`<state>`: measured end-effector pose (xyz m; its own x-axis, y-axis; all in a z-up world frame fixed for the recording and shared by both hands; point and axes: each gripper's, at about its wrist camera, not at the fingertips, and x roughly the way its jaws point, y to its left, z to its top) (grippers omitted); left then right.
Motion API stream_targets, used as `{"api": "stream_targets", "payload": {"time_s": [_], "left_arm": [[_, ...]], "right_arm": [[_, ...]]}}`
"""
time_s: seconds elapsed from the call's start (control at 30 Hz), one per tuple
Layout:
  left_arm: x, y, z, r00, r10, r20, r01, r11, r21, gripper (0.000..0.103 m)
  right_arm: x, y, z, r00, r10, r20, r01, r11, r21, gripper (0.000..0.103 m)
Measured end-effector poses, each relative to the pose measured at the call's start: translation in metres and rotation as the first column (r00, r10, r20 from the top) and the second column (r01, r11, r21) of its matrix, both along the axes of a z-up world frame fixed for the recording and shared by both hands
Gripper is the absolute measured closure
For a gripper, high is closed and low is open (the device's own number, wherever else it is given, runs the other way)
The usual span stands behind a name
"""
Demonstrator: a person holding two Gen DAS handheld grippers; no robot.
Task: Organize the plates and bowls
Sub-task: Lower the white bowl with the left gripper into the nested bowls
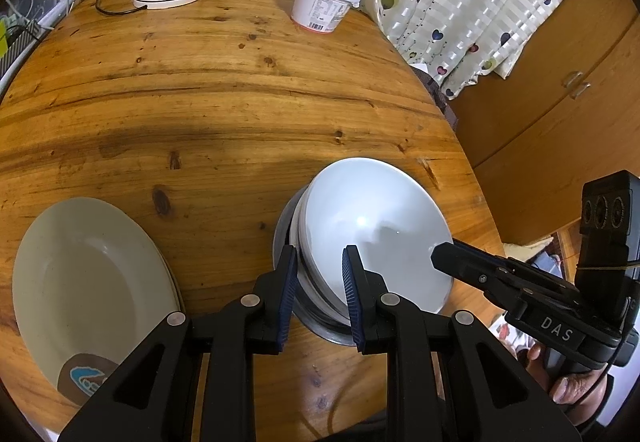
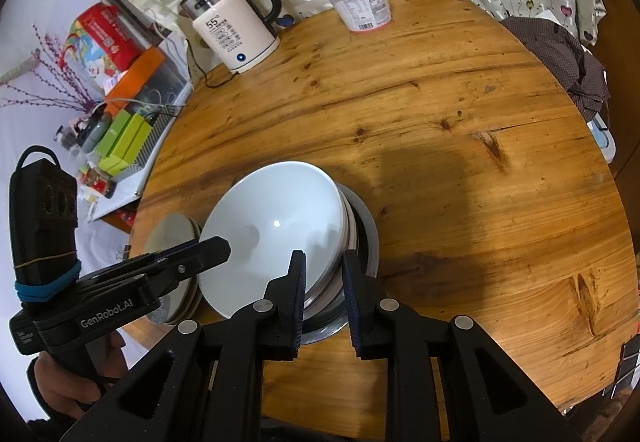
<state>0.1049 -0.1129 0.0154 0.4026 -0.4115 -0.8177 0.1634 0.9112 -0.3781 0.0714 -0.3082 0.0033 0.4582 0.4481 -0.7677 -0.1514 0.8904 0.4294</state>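
Two grippers, left gripper (image 1: 320, 292) and right gripper (image 2: 324, 296), each clamped on opposite rims of the tilted white bowl (image 1: 372, 230) atop nested bowls in a metal bowl (image 2: 366, 230) mid-table (image 1: 240, 102), plates (image 1: 80, 282) beside; risk: uneven release may tip the stack.

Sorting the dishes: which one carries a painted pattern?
The cream plate left of the bowl stack, with a brown-and-blue mark on its near rim; the white bowl is plain.
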Motion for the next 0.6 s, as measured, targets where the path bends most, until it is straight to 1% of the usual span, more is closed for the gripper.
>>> {"api": "stream_targets", "payload": {"time_s": [0.6], "left_arm": [[-0.0043, -0.0016, -0.0038, 0.997, -0.008, 0.070, 0.007, 1.000, 0.017, 0.080]], "right_arm": [[-0.0015, 0.0017, 0.0011, 0.999, 0.015, 0.037, -0.014, 0.999, -0.033, 0.084]]}}
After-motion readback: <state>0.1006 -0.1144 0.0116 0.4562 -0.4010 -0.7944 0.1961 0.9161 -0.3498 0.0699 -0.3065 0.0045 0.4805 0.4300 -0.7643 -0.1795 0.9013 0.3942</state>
